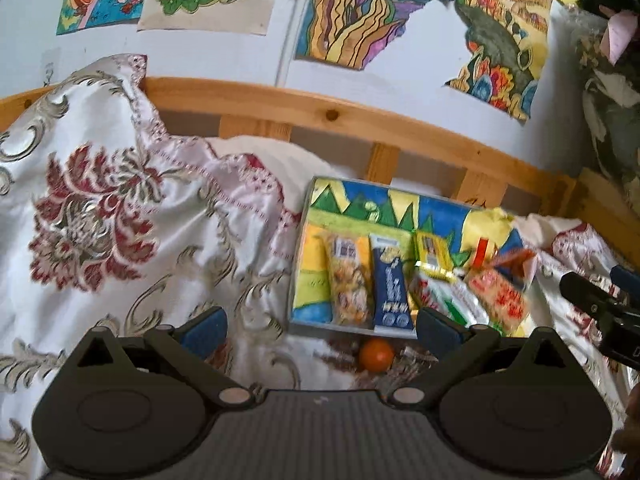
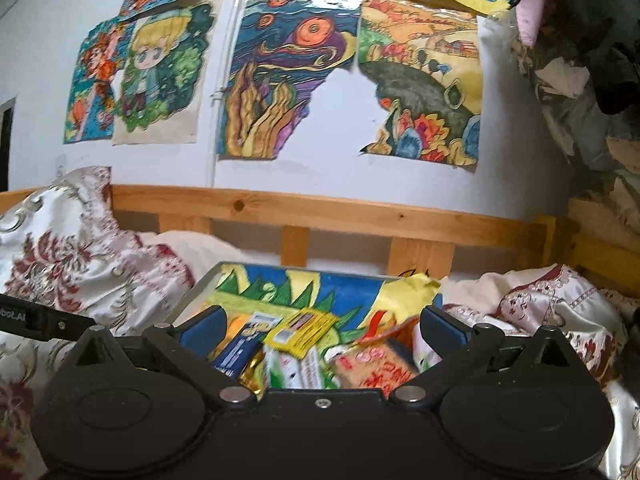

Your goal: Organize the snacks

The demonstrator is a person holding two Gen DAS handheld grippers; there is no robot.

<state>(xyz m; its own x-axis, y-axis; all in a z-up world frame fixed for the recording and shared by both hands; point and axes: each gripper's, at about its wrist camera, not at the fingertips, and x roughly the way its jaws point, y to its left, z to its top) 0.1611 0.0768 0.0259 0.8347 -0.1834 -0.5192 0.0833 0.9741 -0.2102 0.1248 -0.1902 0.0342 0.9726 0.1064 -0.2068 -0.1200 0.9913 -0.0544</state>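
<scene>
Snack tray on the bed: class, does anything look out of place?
Yes. An orange ball lies on the bedspread just outside the tray, and the packets at the tray's right are heaped crookedly instead of lying in a row.

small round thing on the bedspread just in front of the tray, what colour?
Orange ball; clearest in the left wrist view.

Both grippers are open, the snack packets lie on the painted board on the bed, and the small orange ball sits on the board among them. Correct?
Not quite. The orange ball lies off the painted board, on the bedspread just before its near edge, as the left wrist view shows. The rest holds: the left gripper and right gripper are open.
</scene>
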